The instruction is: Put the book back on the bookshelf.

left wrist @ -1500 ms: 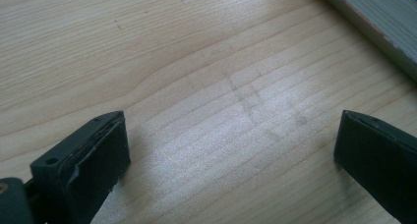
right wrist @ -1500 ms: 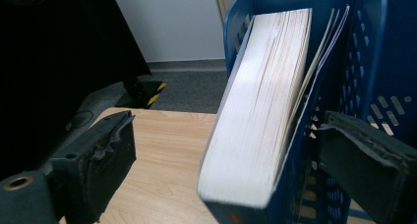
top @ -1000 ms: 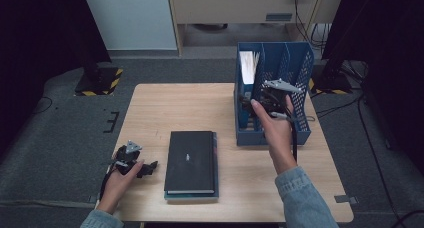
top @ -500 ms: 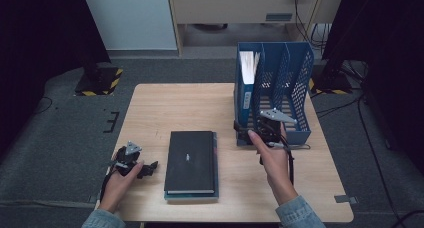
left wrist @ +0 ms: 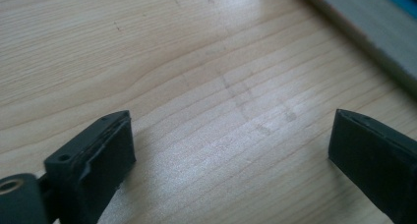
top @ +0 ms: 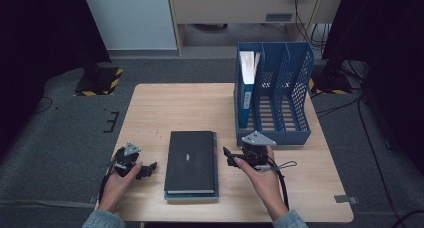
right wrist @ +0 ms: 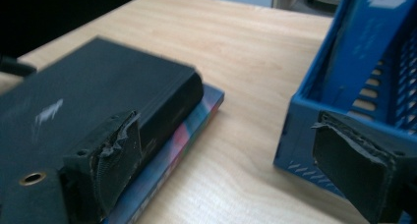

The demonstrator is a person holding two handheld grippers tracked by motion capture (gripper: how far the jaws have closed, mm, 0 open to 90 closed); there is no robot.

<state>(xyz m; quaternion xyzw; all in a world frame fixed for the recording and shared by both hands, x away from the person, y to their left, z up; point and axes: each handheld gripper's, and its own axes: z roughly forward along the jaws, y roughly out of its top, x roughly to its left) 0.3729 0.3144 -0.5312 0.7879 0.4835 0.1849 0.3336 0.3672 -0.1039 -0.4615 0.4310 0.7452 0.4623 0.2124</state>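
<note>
While right hand-held gripper nears black book, blue file rack crowds behind.

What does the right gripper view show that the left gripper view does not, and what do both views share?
Right gripper view alone: the black book stacked on a colourful book, and the blue file rack. Left gripper view alone: a grey strip along the upper right edge. Shared: the wooden table, and each view's own two black jaws standing open with nothing between them.

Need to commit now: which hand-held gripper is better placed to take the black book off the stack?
Right. The right hand-held gripper points at the black hardcover book, jaws open beside its edge; the left hand-held gripper sits over bare wood.
</note>
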